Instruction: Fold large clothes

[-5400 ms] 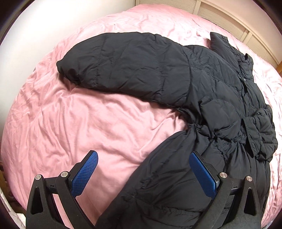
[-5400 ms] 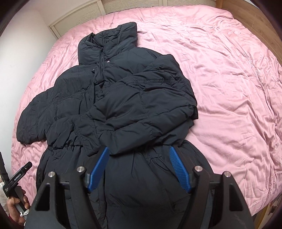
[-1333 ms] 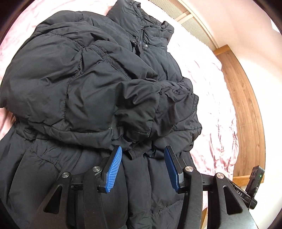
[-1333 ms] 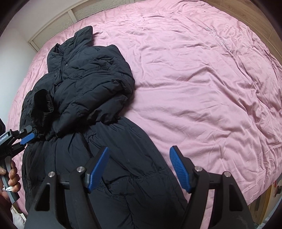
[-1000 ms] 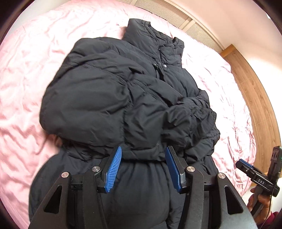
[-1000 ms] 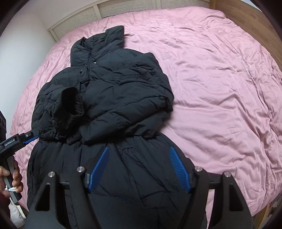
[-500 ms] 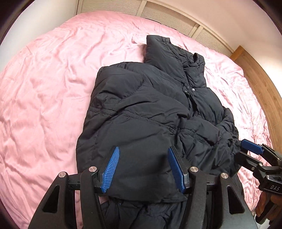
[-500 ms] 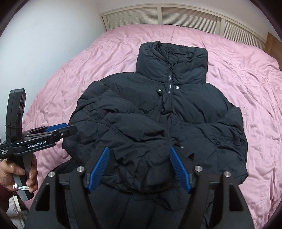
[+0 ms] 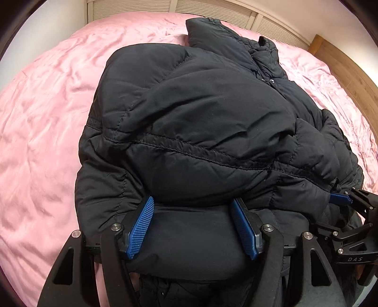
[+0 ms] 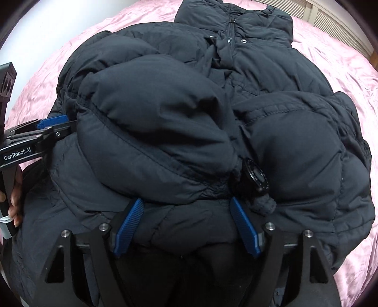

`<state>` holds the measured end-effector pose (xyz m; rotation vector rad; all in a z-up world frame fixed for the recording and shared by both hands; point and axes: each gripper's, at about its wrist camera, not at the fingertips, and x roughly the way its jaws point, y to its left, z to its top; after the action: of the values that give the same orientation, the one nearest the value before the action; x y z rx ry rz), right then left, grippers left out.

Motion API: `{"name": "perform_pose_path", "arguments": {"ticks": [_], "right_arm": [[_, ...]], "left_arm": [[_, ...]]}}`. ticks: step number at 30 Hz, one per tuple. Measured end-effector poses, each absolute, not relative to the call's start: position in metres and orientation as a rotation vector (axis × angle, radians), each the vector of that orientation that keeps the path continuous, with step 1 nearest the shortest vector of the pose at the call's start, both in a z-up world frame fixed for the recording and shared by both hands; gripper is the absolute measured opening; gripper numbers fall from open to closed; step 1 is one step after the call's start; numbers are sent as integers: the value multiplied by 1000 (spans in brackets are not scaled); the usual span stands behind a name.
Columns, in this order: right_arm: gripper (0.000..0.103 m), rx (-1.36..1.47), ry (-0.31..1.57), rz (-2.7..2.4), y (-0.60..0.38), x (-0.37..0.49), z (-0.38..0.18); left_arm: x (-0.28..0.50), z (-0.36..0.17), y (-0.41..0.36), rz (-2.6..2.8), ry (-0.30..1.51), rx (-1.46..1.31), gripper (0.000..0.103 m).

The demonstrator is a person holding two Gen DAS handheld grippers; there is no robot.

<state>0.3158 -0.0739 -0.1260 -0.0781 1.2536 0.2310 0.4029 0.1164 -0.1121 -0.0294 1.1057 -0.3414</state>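
Observation:
A black puffer coat lies collar-away on the pink bed, both sleeves folded across its chest. In the right wrist view the coat fills the frame, and a sleeve cuff with a knitted inner cuff points toward me. My left gripper is low over the waist on the coat's left side. Its jaws are opening, and a bulge of coat fabric sits between them. My right gripper is at the waist below the folded sleeves, jaws also opening over fabric. Each gripper shows in the other's view: the right gripper and the left gripper.
The pink bedsheet spreads wide to the left of the coat and to the right. A slatted white panel runs behind the bed, and a wooden board stands along the far right side. A hand holds the left gripper's handle.
Both grippers have sunk toward the coat's waist, so the coat now fills both views. Their jaws stand a little wider. Earlier the left sleeve lay spread out; now it lies across the chest.

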Motion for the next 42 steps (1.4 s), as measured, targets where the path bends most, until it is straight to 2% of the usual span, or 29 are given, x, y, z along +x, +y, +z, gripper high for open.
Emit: {"name": "perform_pose_path", "arguments": {"ticks": [8, 15, 20, 24, 28, 32, 39, 42], "right_arm": [[77, -68, 1284, 263, -78, 306, -95], [77, -118, 1136, 391, -64, 315, -41], [77, -152, 1106, 433, -37, 354, -50], [77, -145, 1208, 432, -29, 384, -94], [79, -158, 1229, 445, -29, 391, -118], [79, -160, 1241, 442, -27, 393, -109], [78, -170, 1152, 463, -46, 350, -57], [78, -188, 1210, 441, -58, 333, -71]], "left_arm": [[402, -82, 118, -300, 1130, -13, 70], [421, -41, 129, -278, 1035, -32, 75], [427, -62, 129, -226, 1063, -42, 75], [413, -100, 127, -208, 1123, -37, 76], [409, -110, 124, -196, 1117, -33, 77], [409, -104, 125, -196, 1121, -26, 77], [385, -85, 123, -206, 1078, -6, 77], [381, -95, 119, -195, 1084, 3, 80]]}}
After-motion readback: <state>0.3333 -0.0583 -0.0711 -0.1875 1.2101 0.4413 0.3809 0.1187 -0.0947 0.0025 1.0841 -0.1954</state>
